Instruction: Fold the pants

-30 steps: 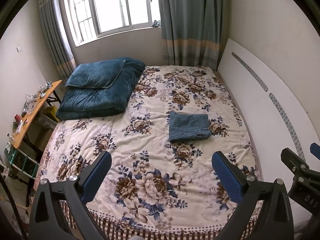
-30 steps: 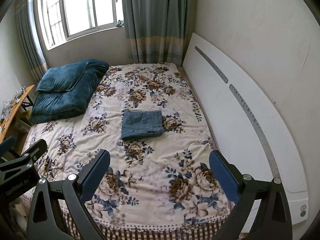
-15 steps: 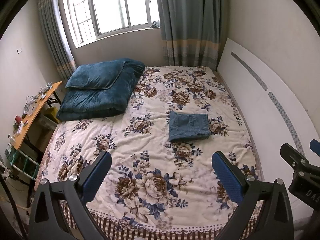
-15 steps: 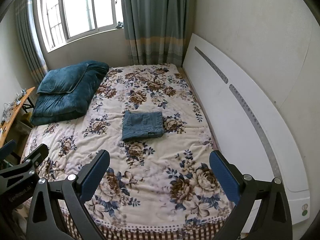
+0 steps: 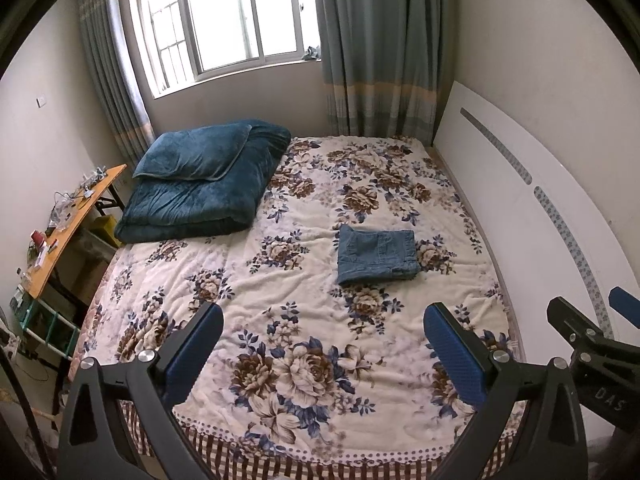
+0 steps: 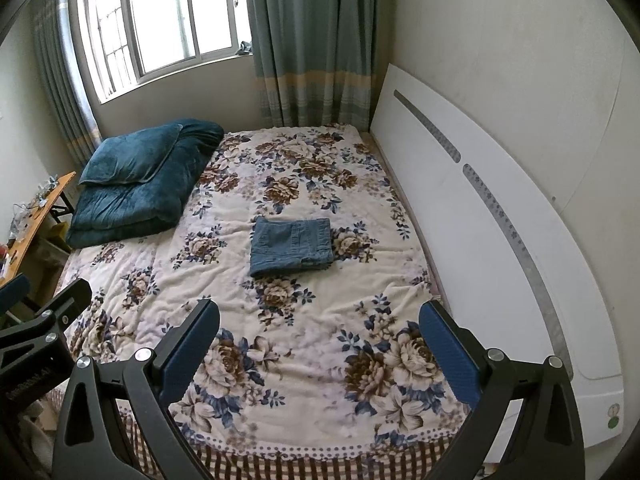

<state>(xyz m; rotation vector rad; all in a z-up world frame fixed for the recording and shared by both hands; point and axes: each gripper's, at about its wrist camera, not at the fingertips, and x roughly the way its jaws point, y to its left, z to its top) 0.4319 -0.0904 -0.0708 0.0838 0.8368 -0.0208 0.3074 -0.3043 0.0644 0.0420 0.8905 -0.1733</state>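
Blue denim pants (image 5: 376, 255) (image 6: 291, 246) lie folded into a neat rectangle on the floral bedspread (image 5: 304, 320) (image 6: 288, 320), toward the right half of the bed. My left gripper (image 5: 323, 320) hangs above the bed's near edge, open and empty, well short of the pants. My right gripper (image 6: 320, 318) is likewise open with nothing between its blue pads, raised over the near edge. Each gripper shows at the other view's side: the right one (image 5: 592, 332), the left one (image 6: 44, 312).
A folded teal quilt with a pillow (image 5: 204, 184) (image 6: 140, 184) fills the far left corner of the bed. A white headboard (image 5: 540, 208) (image 6: 480, 216) runs along the right side. A cluttered wooden desk (image 5: 68, 224) stands left of the bed; window and curtains behind.
Both grippers have drifted slightly back and up; the view shifts a little. The folded pants have not moved, and both grippers stay open.
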